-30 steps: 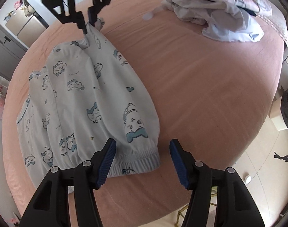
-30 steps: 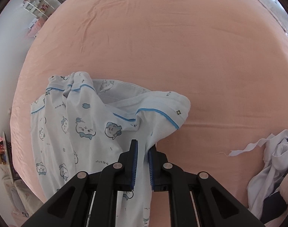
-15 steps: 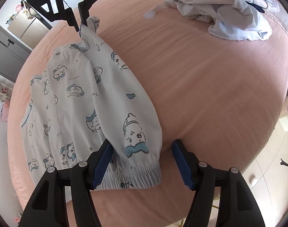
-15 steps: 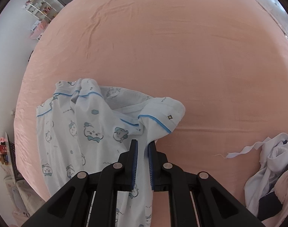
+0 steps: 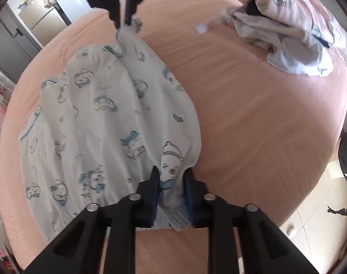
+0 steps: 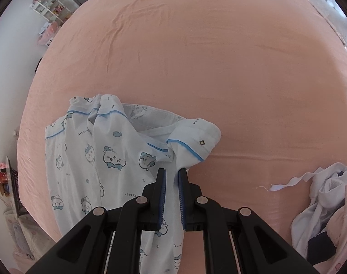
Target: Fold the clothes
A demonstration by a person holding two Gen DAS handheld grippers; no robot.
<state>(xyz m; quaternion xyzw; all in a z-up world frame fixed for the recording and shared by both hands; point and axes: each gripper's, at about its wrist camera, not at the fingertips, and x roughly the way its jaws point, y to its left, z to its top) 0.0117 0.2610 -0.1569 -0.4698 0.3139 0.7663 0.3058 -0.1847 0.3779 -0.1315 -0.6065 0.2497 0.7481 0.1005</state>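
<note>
Two black claws with blue pads have hold of one garment, a pale blue cotton pyjama top (image 5: 109, 123) printed with small cartoon animals and edged in blue piping, which lies spread on the peach-pink bed sheet (image 5: 253, 118). The left claw (image 5: 172, 182) has just been closing, and its pads now pinch the gathered elastic cuff of the sleeve (image 5: 171, 212), which bunches between them. The right claw (image 6: 172, 182) is nearly closed on a fold of the top's fabric just below the collar (image 6: 191, 141); in the left wrist view it shows at the far end of the garment (image 5: 124, 21), lifting that end off the sheet. Well apart, near the bed's edge, sits a rumpled pile of white and pink clothes (image 5: 285, 34).
</note>
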